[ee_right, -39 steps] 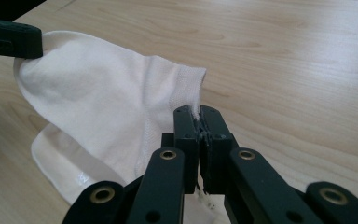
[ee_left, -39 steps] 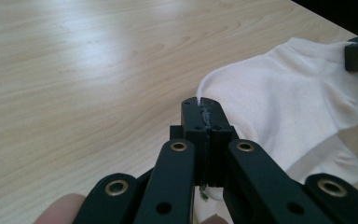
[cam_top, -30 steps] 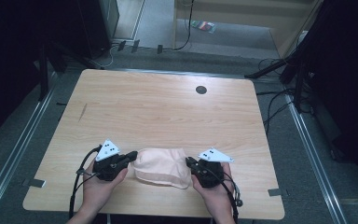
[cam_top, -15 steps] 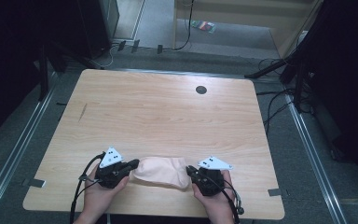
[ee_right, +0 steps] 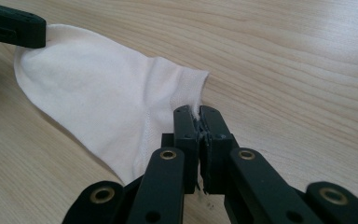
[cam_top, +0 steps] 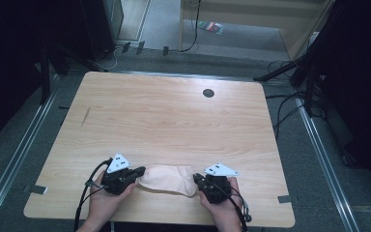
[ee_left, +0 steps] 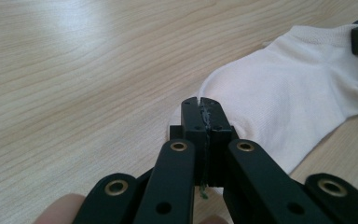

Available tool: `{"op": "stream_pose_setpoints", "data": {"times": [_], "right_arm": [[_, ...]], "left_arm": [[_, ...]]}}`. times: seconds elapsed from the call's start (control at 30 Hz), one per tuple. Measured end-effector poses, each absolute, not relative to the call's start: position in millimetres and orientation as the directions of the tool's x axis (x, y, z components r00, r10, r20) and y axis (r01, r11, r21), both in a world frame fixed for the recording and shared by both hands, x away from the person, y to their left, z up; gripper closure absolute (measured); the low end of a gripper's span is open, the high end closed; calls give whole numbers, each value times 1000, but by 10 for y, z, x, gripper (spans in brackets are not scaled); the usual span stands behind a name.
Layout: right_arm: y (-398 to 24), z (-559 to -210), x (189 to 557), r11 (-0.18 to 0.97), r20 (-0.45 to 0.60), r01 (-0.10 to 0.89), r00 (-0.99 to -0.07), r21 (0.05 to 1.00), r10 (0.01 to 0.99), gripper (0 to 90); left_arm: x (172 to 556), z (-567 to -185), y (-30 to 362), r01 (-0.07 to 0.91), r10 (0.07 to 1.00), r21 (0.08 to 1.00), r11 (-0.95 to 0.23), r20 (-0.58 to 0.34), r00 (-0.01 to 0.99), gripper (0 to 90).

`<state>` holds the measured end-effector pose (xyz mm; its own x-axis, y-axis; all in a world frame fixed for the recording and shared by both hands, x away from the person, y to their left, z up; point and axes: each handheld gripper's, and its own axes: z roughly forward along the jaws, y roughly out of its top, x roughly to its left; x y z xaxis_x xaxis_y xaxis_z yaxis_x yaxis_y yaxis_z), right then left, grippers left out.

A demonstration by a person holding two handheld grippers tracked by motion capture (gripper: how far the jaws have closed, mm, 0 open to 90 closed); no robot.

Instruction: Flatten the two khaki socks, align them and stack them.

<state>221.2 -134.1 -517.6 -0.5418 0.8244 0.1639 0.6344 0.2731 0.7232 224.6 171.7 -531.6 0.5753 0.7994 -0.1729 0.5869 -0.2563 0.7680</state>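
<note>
A pale, off-white short sock (cam_top: pixel 168 179) lies flat near the table's front edge, stretched between both grippers. My left gripper (cam_top: pixel 137 174) is shut on the sock's left end; in the left gripper view the sock (ee_left: pixel 289 107) spreads away to the right from the closed gripper (ee_left: pixel 201 100). My right gripper (cam_top: pixel 197 180) is shut on the sock's right end, at the cuff. In the right gripper view the sock (ee_right: pixel 102 100) runs off to the upper left from the closed gripper (ee_right: pixel 198 112), and the other gripper's tip (ee_right: pixel 14 30) pinches its far end.
The light wooden table (cam_top: pixel 174 121) has a dark round grommet hole (cam_top: pixel 208 93) near its far edge. Cables trail from both grippers over the front edge. Dark stands and cables (cam_top: pixel 290 72) surround the table on the floor.
Both grippers have drawn toward the front edge of the table with the sock held between them. The sock now lies flatter and more stretched.
</note>
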Motion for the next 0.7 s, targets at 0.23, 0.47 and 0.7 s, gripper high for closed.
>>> {"op": "stream_pose_setpoints", "data": {"times": [0.23, 0.47, 0.7], "right_arm": [[-1360, -5219, 2251, 270, 159, 644, -527, 716, 835, 874], [-1334, -5260, 2254, 286, 146, 643, -532, 710, 834, 871], [-1326, -5304, 2268, 299, 131, 642, -533, 706, 836, 871]], "left_arm": [[2269, -5349, 1672, 586, 795, 763, -273, -164, 584, 900], [2272, -5395, 1658, 591, 797, 756, -283, -158, 583, 900], [2260, -5428, 1636, 589, 799, 750, -301, -139, 585, 900]]}}
